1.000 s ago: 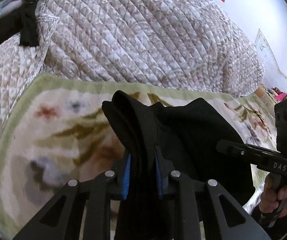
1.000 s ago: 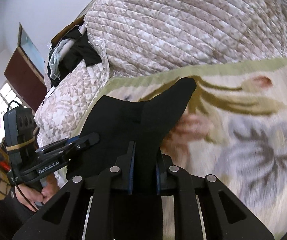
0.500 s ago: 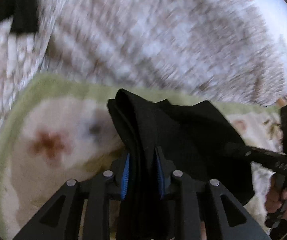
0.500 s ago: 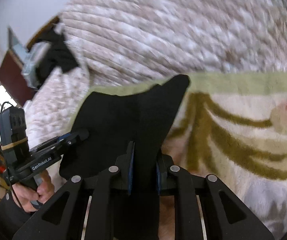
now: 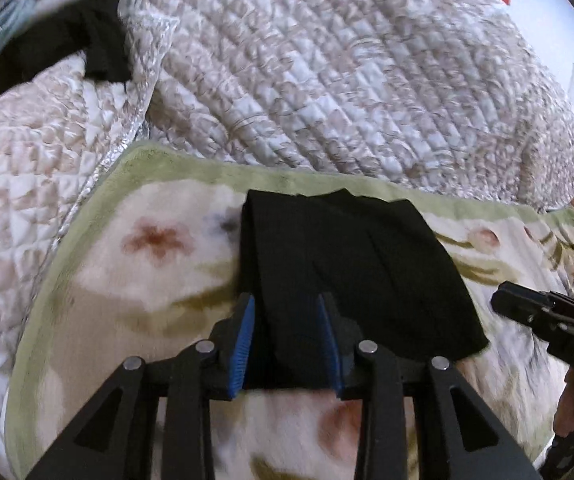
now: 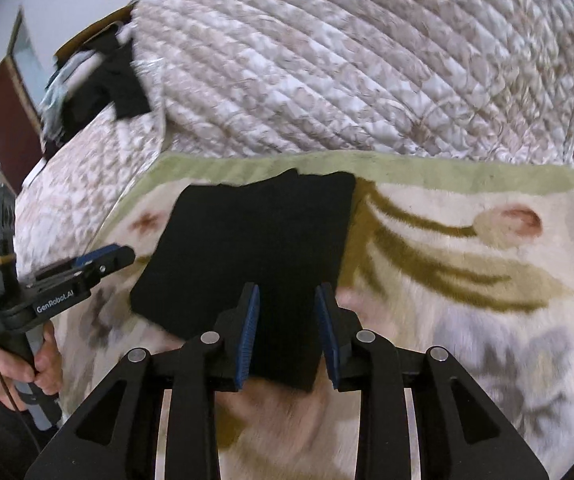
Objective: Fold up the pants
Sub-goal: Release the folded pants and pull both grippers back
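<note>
**Both grippers spread, pants flat on blanket**

I see the folded black pants lying on the floral blanket, their near edge between my left gripper fingers, which stand apart. My right gripper is likewise spread. Motion blur softens the blanket's pattern.

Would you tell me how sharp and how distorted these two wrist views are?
Left wrist view: black pants and left gripper fairly sharp, floral blanket smeared, quilt bowed by fisheye. Right wrist view: right gripper crisp, blanket's lower part blurred, corners vignetted.
</note>
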